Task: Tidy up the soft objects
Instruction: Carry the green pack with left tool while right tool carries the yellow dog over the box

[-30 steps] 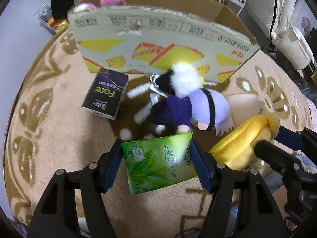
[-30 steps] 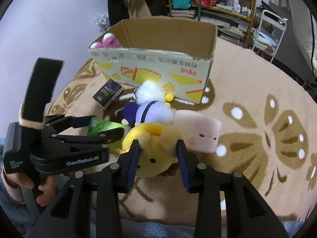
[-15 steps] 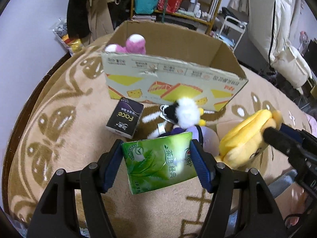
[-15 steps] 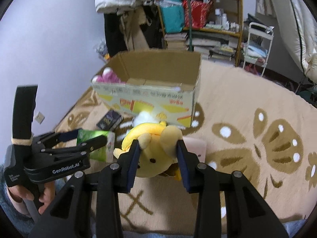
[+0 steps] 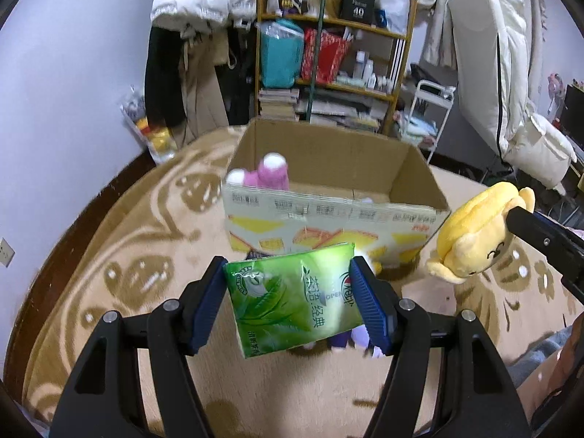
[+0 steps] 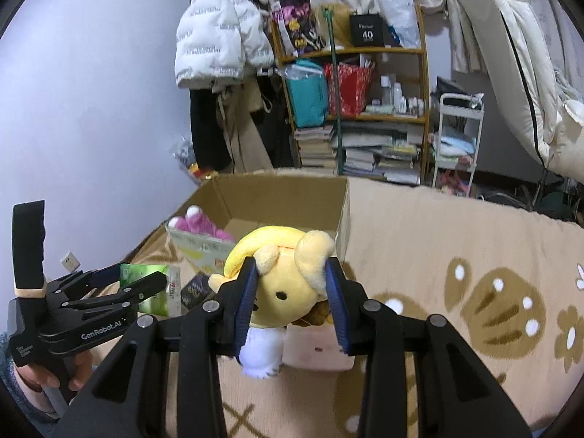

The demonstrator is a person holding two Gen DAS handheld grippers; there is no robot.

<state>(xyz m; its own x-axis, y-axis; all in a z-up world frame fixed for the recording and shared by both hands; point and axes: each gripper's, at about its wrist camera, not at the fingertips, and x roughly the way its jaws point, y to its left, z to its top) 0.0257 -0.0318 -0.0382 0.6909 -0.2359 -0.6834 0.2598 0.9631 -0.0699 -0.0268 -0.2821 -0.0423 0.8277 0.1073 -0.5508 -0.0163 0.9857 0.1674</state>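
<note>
Two raised claws, left gripper (image 5: 294, 299) clamping green tissue pack (image 5: 292, 299) hiding purple plush beneath, right gripper (image 6: 290, 301) squeezing yellow bear plush (image 6: 284, 284), both lifted higher than before, cardboard box (image 5: 328, 211) ahead.

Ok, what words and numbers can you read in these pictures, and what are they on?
"GenRobot.AI": side of the left gripper.
"40": black box on the top shelf.
"OPEN", plus Chinese characters: green tissue pack.
Print on the cardboard box: too blurred to read.
Black packet: too small to read.
</note>
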